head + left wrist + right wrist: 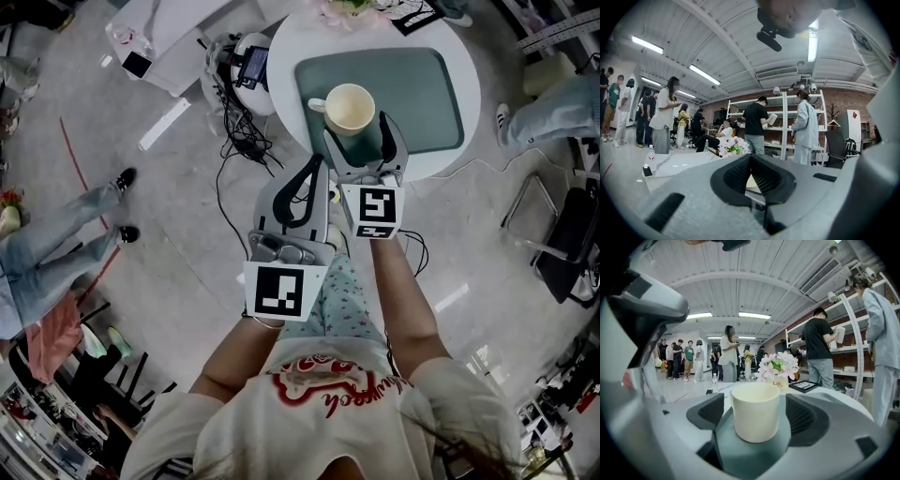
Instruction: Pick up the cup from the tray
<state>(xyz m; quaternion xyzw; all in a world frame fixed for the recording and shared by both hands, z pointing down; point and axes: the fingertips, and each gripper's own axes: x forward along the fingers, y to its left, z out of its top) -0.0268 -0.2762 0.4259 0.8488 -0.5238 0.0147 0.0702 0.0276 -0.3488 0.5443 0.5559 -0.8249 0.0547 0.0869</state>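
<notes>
**Two sets of jaws: one clenched, one spread**

The left gripper (pixel 314 173) hung seemingly just short of the round table's (pixel 472 84) near edge, its jaws clenched together on nothing. The cream cup (pixel 349 108) stood upright near the tray's (pixel 422 94) near-left corner, handle pointing left. The right gripper (pixel 358 133) was spread wide, its jaws flanking the cup and its pads clear of the cup's sides.

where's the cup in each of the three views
Head view: cup upper centre, upright on the green tray, just ahead of the right gripper.
Left gripper view: not clearly in it; only a pale sliver shows behind the closed jaws.
Right gripper view: dead centre, between the open jaws, untouched.
Shared landmark: the pink flowers beyond the cup, in all three views.
</notes>
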